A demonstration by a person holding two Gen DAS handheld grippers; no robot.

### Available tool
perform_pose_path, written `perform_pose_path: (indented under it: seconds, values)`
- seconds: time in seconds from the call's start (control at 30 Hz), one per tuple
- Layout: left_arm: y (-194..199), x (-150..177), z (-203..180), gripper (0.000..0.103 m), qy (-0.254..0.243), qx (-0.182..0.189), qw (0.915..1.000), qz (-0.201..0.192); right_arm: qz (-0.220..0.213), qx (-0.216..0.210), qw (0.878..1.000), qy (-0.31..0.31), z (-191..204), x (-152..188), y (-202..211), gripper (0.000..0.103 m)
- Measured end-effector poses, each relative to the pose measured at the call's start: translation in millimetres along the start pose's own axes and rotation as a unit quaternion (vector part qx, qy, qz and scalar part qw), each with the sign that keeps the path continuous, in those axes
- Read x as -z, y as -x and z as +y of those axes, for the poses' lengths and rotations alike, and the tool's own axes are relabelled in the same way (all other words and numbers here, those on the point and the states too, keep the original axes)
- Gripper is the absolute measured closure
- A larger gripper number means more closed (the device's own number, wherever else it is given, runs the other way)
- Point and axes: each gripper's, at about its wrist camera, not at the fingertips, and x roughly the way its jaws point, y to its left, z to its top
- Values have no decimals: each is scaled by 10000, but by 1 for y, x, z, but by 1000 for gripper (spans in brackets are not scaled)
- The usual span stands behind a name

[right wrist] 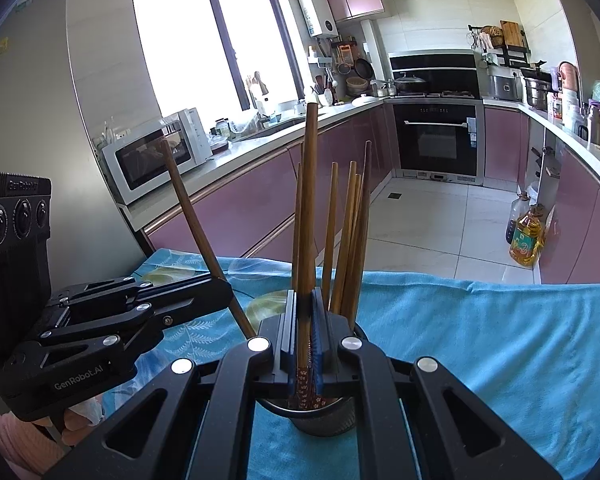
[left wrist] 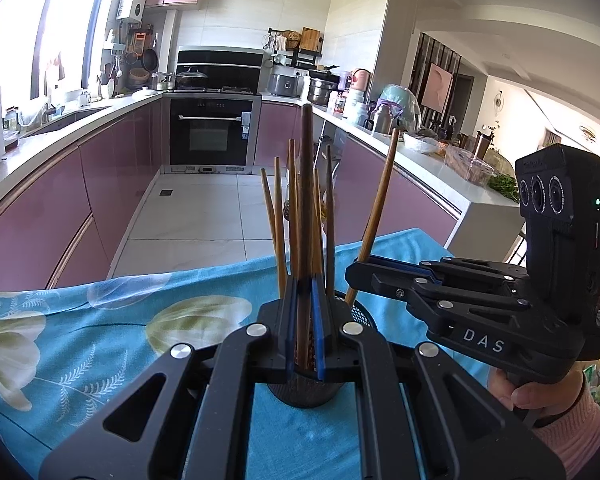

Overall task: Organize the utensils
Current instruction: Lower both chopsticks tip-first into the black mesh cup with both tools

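Observation:
A black mesh utensil holder (left wrist: 305, 394) (right wrist: 324, 414) stands on the blue flowered cloth (left wrist: 100, 340) (right wrist: 480, 340) with several wooden chopsticks (left wrist: 278, 216) (right wrist: 350, 236) upright in it. My left gripper (left wrist: 305, 285) (right wrist: 223, 285) is shut on a dark brown chopstick (left wrist: 306, 200) (right wrist: 192, 216) whose patterned lower end sits in the holder. My right gripper (right wrist: 305, 297) (left wrist: 355, 270) is shut on another chopstick (right wrist: 309, 200) (left wrist: 376, 216), which also reaches down into the holder. The two grippers flank the holder from either side.
The cloth-covered table ends just beyond the holder, with tiled kitchen floor (left wrist: 204, 208) behind. Pink cabinets and counters run along both sides. A microwave (right wrist: 156, 152) sits on the left counter and oil bottles (right wrist: 526, 236) stand on the floor. A hand in a pink sleeve (left wrist: 556, 408) holds the right gripper.

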Motion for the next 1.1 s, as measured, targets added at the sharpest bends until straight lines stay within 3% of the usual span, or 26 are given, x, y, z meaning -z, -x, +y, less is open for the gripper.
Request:
perform_pose_path:
  seconds: [1.1]
  values:
    - [-30,-5,10,95,150,-53,9997,198,232,40,9996,-134,-11,-1,-21,96]
